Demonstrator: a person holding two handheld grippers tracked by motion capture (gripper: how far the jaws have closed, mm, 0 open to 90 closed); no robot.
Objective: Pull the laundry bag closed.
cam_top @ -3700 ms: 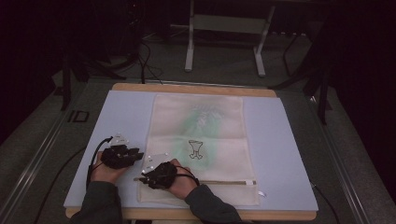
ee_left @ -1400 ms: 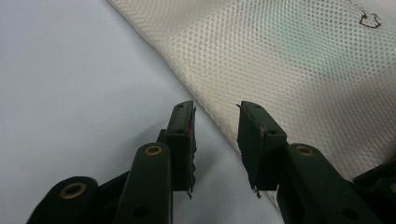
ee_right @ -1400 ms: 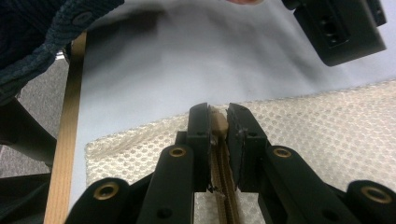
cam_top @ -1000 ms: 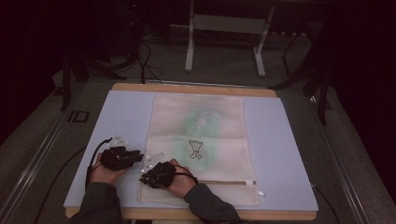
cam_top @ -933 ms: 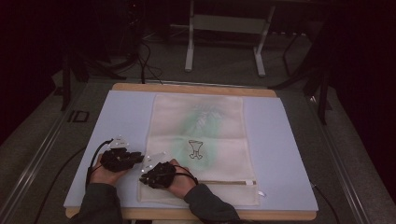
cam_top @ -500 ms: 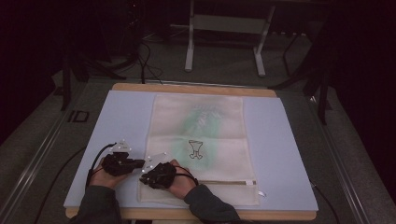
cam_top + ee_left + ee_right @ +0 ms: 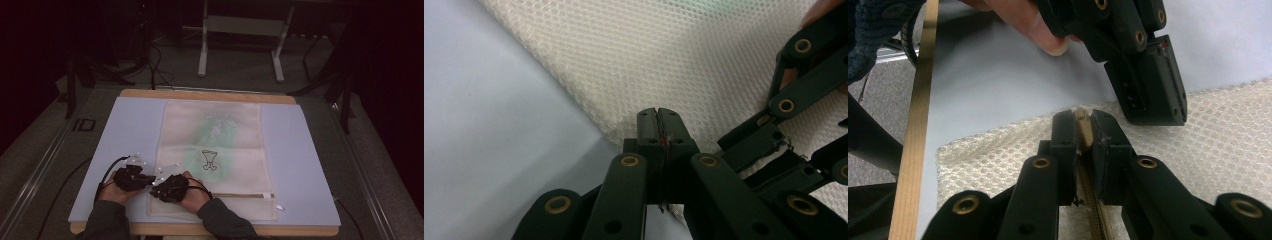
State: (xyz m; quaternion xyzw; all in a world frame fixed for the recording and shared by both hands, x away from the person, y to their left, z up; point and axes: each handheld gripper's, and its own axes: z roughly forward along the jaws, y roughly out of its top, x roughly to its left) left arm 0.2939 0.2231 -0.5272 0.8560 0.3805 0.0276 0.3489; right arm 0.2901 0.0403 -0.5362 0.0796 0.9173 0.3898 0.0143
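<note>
A cream mesh bag (image 7: 215, 145) with a green print lies flat on the blue mat (image 7: 310, 165). Its zipper (image 7: 240, 196) runs along the near end. Both grippers meet at the bag's near left corner. My left gripper (image 7: 151, 180) comes in from the left and is shut on the bag's left edge (image 7: 589, 75), with a thin strip of fabric pinched between its pads (image 7: 658, 117). My right gripper (image 7: 156, 191) is shut on the beige end of the zipper (image 7: 1093, 210), which shows between its closed pads (image 7: 1083, 119). The left gripper's tip (image 7: 1158, 112) rests just beyond it.
The mat covers a wooden table whose edge (image 7: 210, 94) shows at the back. A grey metal stand (image 7: 240, 30) and cables sit on the dark floor behind. A small white tag (image 7: 280, 207) lies by the bag's near right corner.
My left hand has shifted slightly nearer and toward the bag's corner. The right hand and the bag have stayed put.
</note>
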